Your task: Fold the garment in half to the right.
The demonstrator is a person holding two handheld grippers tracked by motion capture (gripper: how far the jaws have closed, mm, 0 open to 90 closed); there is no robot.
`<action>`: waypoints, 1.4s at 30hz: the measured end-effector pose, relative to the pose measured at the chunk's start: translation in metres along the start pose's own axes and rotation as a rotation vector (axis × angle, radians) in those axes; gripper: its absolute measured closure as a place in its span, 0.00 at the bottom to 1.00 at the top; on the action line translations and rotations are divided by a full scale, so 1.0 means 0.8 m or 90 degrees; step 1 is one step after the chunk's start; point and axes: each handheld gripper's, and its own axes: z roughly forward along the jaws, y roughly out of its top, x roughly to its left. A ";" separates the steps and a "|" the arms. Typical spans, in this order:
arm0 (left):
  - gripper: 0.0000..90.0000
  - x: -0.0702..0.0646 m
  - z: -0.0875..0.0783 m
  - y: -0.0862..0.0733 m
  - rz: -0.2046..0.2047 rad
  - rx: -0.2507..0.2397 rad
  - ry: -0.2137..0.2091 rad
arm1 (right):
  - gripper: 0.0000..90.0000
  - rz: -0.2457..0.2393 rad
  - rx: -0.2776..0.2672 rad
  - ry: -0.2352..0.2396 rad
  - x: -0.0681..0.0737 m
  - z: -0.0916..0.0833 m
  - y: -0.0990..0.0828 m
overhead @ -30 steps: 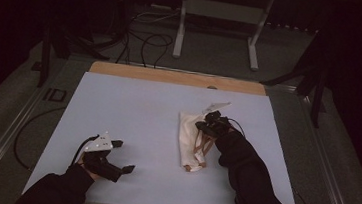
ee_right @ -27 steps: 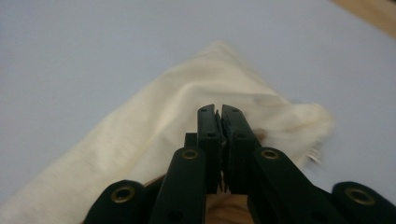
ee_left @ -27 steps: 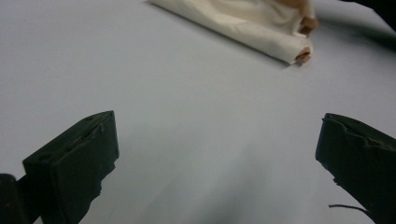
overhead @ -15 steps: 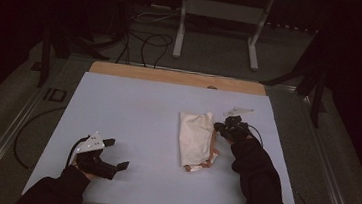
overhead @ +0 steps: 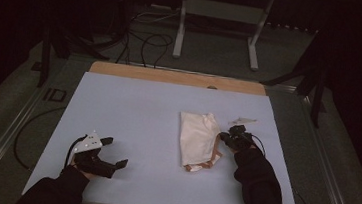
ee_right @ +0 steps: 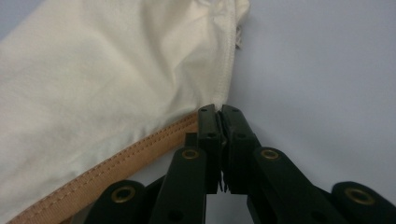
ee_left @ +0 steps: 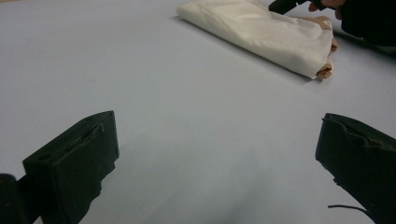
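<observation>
On a pale blue desk (overhead: 133, 112), a folded cream garment (overhead: 197, 136) with a tan band (overhead: 202, 166) lies right of centre in the high view. Your right gripper (overhead: 223, 136) sits at the garment's right edge, its fingers (ee_right: 209, 135) clenched together at the stitched hem; whether any cloth is pinched between them cannot be told. Your left gripper (overhead: 116, 152) rests at the lower left of the frame, well apart from the garment, fingers (ee_left: 74, 163) released and spread wide over bare desk. In the left gripper view, the garment appears at upper right.
</observation>
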 end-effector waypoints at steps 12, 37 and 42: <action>0.00 -0.003 0.000 0.000 0.012 -0.009 0.004 | 0.74 0.020 0.001 0.008 -0.008 -0.006 0.004; 0.00 -0.005 0.004 -0.005 0.035 -0.010 0.002 | 0.72 0.022 0.045 0.055 -0.023 0.072 0.112; 0.00 -0.006 0.006 -0.005 0.036 -0.008 -0.001 | 0.98 0.024 0.052 0.034 -0.024 0.077 0.110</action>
